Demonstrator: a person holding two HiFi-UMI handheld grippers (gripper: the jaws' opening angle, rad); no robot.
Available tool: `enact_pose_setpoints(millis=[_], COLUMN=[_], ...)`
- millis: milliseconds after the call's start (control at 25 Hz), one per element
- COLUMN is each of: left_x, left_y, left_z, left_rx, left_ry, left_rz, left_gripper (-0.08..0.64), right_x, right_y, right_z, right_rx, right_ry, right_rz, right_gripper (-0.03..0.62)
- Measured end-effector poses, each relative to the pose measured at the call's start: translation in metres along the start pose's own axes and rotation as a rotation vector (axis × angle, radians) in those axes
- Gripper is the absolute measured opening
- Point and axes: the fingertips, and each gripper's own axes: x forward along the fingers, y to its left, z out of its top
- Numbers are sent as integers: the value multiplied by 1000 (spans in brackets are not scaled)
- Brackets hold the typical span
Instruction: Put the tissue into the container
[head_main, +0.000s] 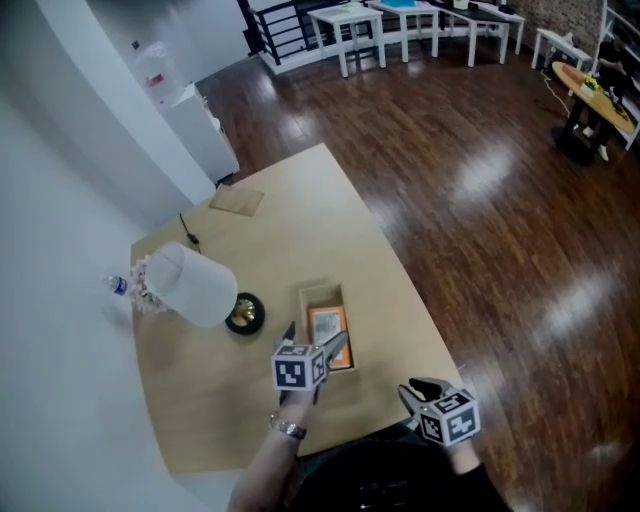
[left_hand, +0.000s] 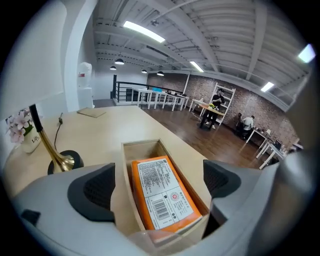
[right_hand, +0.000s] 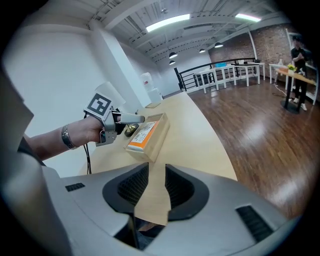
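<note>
**Head view:** The left gripper (head_main: 316, 347) sits at the near end of the wooden container (head_main: 305, 298) on the table (head_main: 280, 235). The orange tissue pack (head_main: 327, 326) lies inside it, just ahead of the jaws. A white-shaded lamp (head_main: 195, 285) stands left of them. The right gripper (head_main: 420, 390) is well to the right.

**Left gripper view:** The jaws are spread wide on either side of the container's near end, and the pads are off the pack. The lamp's brass base (left_hand: 62, 162) stands beyond the left jaw.

**Right gripper view:** The jaws stand nearly together. The narrow gap is empty, showing bare table. The container lies ahead, to their left.

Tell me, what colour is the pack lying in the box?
The pack is orange with a white printed top; the left gripper view shows it best.
</note>
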Motion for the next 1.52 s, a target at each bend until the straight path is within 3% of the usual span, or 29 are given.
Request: enact_pose_setpoints(millis=[160, 400, 440, 600, 800, 1520], left_x=[-47, -111, -116, -126, -131, -124], left_y=[-24, -50, -49, -52, -73, -77], left_z=[0, -39, -51, -86, -99, -97], left_rx=[26, 95, 81, 9, 22, 60], left_ry=[-37, -59, -53, -26, -10, 5], left_rz=[-98, -150, -145, -135, -177, -189], left_gripper=[510, 45, 25, 2, 0, 0], right_x=[5, 20, 21, 26, 27, 19], right_y=[13, 28, 31, 43, 57, 52], right_z=[10, 19, 19, 21, 13, 8], right_rx=[-28, -78, -85, -122, -191, -211], right_ry=[5, 14, 23, 44, 62, 84], right_rz=[37, 80, 89, 126, 166, 145], right_gripper=[109, 109, 109, 107, 2, 0])
